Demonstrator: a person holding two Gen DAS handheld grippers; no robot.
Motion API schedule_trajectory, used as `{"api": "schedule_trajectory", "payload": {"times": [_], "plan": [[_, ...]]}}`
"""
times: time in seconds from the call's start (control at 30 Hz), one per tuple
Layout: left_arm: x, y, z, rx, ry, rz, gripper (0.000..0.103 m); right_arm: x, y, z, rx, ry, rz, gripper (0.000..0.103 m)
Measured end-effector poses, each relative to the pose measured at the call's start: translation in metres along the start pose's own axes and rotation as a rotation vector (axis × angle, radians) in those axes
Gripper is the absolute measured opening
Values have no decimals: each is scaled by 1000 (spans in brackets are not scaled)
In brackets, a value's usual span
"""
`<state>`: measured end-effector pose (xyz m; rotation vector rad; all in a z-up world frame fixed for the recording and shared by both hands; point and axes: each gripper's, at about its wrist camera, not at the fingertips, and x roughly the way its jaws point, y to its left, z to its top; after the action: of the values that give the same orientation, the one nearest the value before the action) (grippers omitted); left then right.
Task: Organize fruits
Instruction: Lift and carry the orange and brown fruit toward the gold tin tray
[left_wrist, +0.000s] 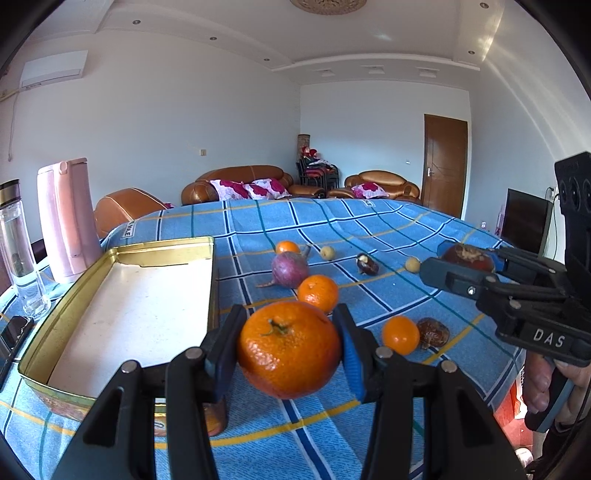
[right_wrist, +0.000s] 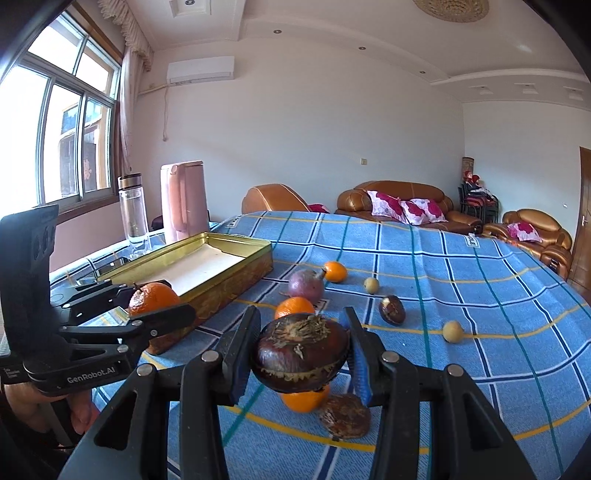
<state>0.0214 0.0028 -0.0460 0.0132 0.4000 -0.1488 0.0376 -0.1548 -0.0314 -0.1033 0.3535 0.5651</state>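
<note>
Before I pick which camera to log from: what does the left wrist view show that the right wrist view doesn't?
Only the left wrist view: a brown door and a dark screen.
Only the right wrist view: a window.
Both: the left gripper shut on a tangerine, the right gripper shut on a dark brown fruit, the empty gold tin, and loose fruit on the blue checked cloth.

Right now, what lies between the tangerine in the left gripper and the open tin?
Nothing. In the left wrist view the tangerine, clamped in the left gripper, hangs just right of the tin, with only blue checked tablecloth below.
</note>
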Motion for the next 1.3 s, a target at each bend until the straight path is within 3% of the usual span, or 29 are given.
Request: {"api": "schedule_trajectory", "payload": {"times": [1.3], "plan": [[-11,84,13,-65,-30,194,50,57,88,58,-167,-26,196,46]]}}
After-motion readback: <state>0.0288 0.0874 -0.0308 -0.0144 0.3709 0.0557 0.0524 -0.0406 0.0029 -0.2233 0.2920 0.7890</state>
